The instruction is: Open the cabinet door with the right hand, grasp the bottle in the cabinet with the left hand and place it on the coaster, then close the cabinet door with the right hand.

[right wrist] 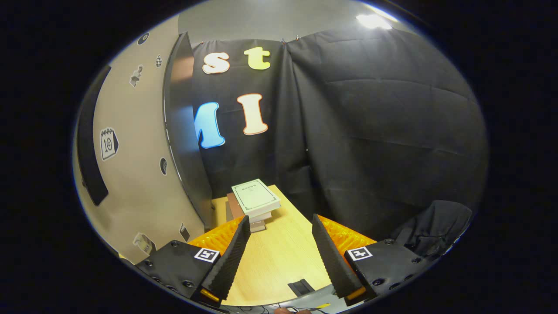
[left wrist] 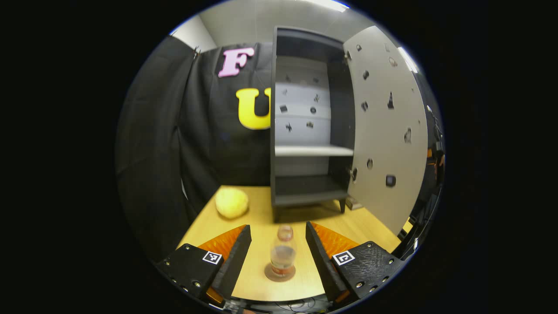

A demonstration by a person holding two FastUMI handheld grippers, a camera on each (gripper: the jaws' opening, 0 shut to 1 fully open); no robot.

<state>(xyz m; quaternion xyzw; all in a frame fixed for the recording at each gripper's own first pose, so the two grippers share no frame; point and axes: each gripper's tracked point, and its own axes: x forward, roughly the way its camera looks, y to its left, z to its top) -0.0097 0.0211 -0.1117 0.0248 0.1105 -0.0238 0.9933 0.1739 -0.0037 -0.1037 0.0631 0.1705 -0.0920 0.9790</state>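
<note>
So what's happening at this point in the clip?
A person is working with two handheld grippers at a wooden table. The bottle already stands on the coaster, between the fingers of the open left gripper, which do not touch it. The cabinet is empty and its door is swung wide open. The right gripper is open and empty beside the door, near a stack of books. Closing the door is what remains.
</note>
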